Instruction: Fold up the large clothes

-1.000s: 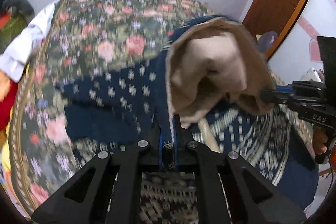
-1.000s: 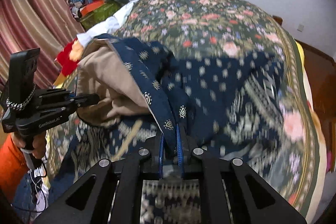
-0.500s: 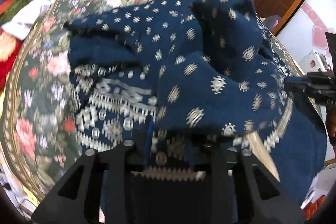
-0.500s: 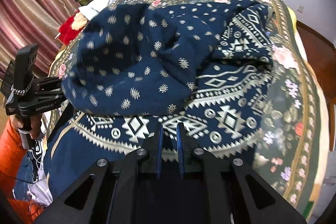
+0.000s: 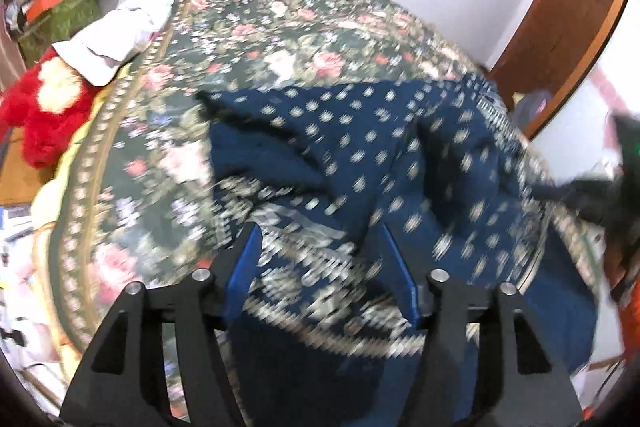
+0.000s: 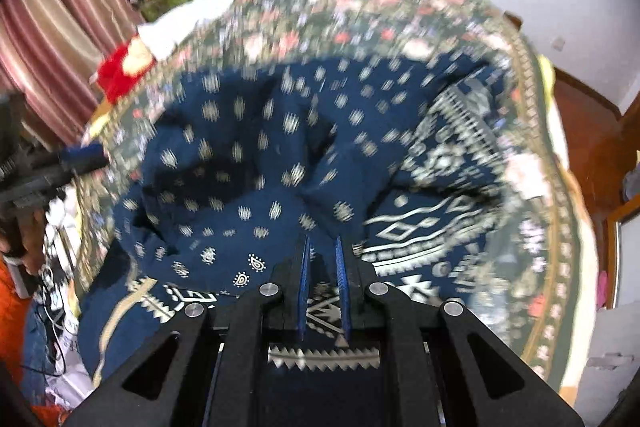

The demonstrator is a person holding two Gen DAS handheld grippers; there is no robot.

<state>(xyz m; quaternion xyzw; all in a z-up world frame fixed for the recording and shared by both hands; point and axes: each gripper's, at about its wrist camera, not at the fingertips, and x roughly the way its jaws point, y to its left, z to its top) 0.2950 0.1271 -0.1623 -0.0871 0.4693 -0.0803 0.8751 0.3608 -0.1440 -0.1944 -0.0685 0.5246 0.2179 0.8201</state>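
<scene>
Well, my left tool (image 5: 318, 231) was open. Its jaws had just been opening, and the two blue pads (image 5: 248, 259) stood wide apart. They pressed on nothing. The cloth I saw between them lay lower down, on the bed.

My right tool (image 6: 322, 239) was closed, with only a thin slit between its blue pads. A fold of the dark blue garment (image 5: 360, 155) came right up to its tips. I could not tell if a bit of the cloth was pinched there.

The garment was big and dark blue, with small white spots on most of it and a wide band of white zigzags and diamonds along one edge. It lay in a loose, bumpy heap on the near part of the bed, on top of the flowered bedspread (image 5: 280, 27). The spotted part was folded over the zigzag part. Both pictures were blurry.

At the far left of the bed lay a white cloth (image 5: 120, 31), and a red plush toy (image 5: 44, 107) sat just beside it. A brown wooden door (image 5: 568, 27) stood to the right. From the right tool's camera I saw a striped curtain (image 6: 48, 27) on the left.
</scene>
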